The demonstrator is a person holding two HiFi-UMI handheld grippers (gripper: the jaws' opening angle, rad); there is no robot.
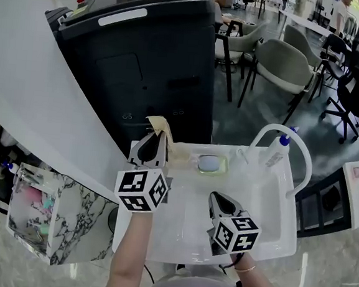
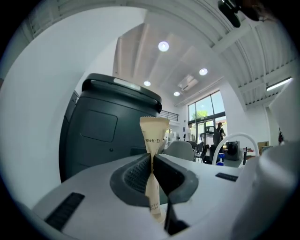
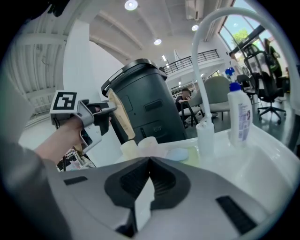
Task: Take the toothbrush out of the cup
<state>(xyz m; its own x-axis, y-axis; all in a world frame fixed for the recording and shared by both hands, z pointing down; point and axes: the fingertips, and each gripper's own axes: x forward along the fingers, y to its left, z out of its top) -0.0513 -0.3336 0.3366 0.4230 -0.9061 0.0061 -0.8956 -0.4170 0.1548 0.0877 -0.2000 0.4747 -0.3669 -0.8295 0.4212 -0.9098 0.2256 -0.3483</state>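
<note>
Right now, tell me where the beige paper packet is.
Head view, left: the beige paper packet is pinched in the left gripper, held above the cups, before the dark bin.

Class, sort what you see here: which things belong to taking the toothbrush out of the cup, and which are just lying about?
Belongs to the job:
- wrapped toothbrush, clamped in the left tool
- yellowish cup
- pinkish cup

Just lying about:
- soap in its dish
- blue-capped bottle
- white tap
- dark bin
- chair
</note>
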